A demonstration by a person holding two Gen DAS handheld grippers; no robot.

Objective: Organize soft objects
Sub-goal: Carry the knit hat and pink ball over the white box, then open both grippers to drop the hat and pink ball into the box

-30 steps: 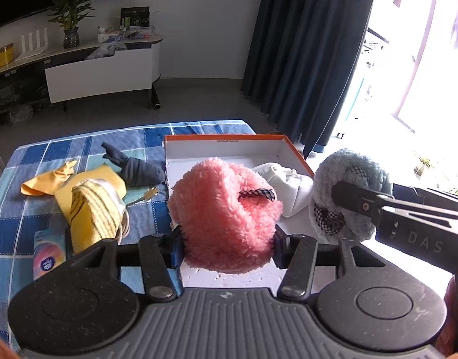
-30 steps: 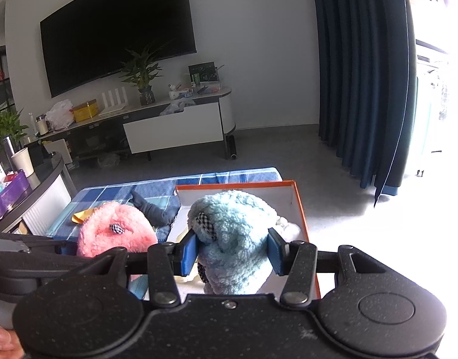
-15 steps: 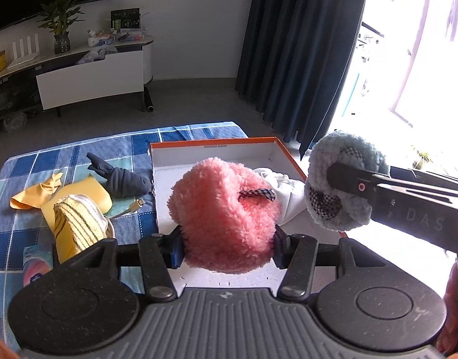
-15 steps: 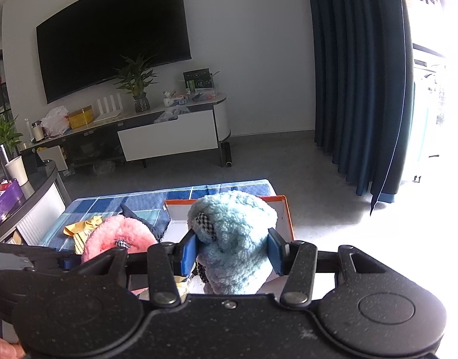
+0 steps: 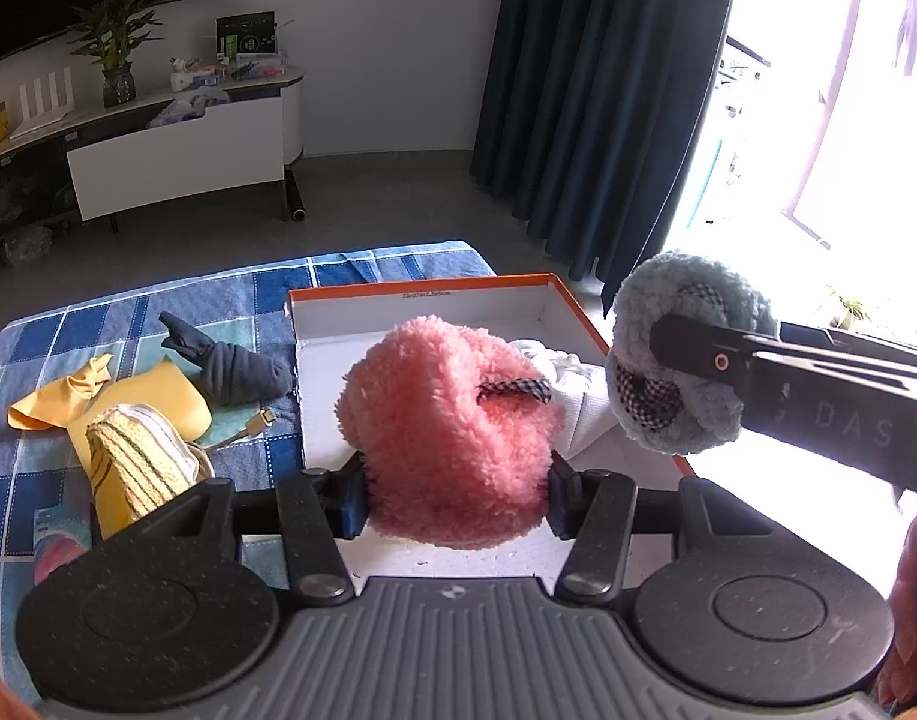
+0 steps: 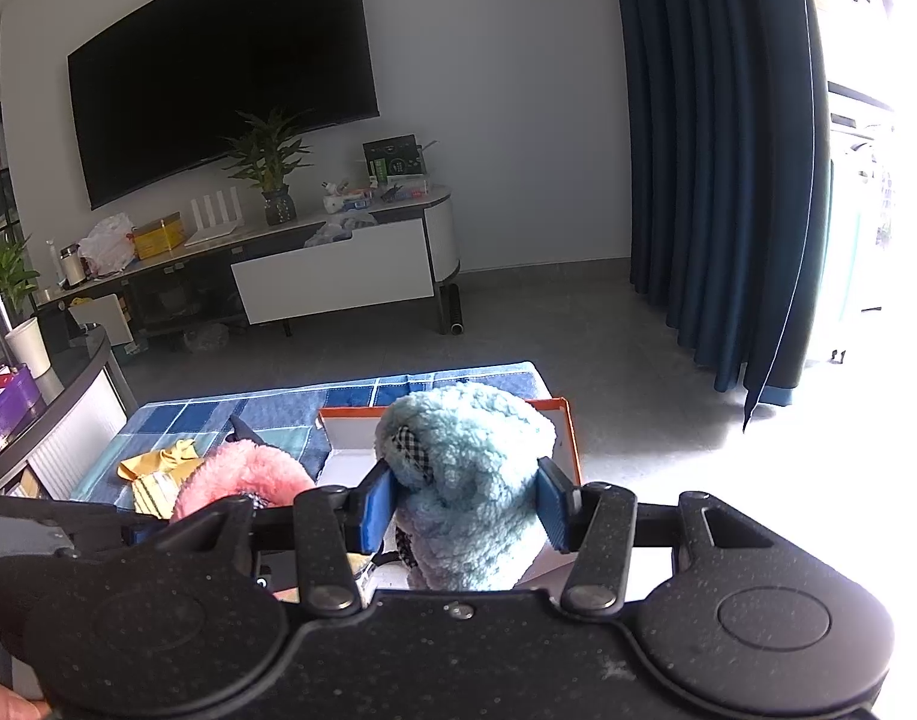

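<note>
Blue checked tablecloth (image 5: 50,480) carries an orange-rimmed box (image 5: 569,315) at its far right corner, holding only white cloth (image 5: 569,369); left gripper (image 5: 455,495) clamps the pink fluffy slipper (image 5: 452,438), right gripper (image 6: 467,507) the blue fluffy slipper (image 6: 470,474), both above it, while grey socks (image 5: 233,366) and yellow items remain outside.

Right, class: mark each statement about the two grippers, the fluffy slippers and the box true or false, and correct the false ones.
1. The left gripper grips a pink fluffy slipper. True.
2. The right gripper is empty. False: it grips a blue fluffy slipper.
3. The orange-rimmed box holds a white cloth. True.
4. The dark grey sock lies inside the box. False: it lies on the blue checked cloth, beside the box.
</note>
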